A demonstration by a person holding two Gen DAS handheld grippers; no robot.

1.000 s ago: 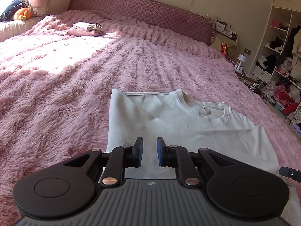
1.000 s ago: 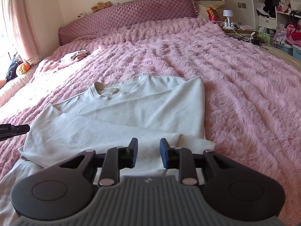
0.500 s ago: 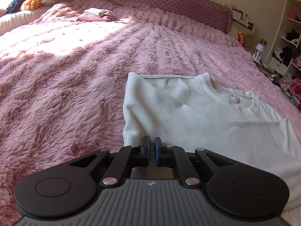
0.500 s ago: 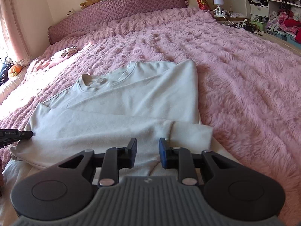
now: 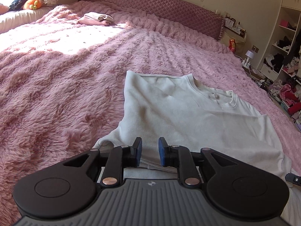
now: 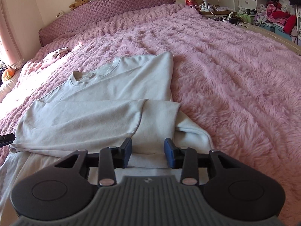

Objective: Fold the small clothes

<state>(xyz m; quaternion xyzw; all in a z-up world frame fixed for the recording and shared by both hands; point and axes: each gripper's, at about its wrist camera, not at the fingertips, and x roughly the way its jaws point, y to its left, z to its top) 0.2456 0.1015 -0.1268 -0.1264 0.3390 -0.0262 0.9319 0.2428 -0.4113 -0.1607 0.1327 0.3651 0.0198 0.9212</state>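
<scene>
A pale grey-white sweatshirt [image 5: 188,116] lies on the pink fluffy bed cover [image 5: 56,79], neck hole towards the headboard, both sleeves folded in across the body. It also shows in the right wrist view [image 6: 105,101]. My left gripper [image 5: 150,151] is open, low over the shirt's near left edge, nothing between its blue pads. My right gripper [image 6: 148,151] is open wider, low over the folded sleeve end [image 6: 158,120] at the shirt's near right. The shirt's hem is hidden under both grippers.
A small pile of folded pink and white clothes [image 5: 96,17] lies far up the bed near the quilted headboard [image 5: 150,5]. An orange plush toy [image 5: 33,2] sits at the far left. Shelves with clothes [image 5: 282,56] stand to the right of the bed.
My left gripper closed half a second ago and has opened again, drawing back towards the shirt's near edge. My right gripper has opened wider and moved closer to the folded sleeve.
</scene>
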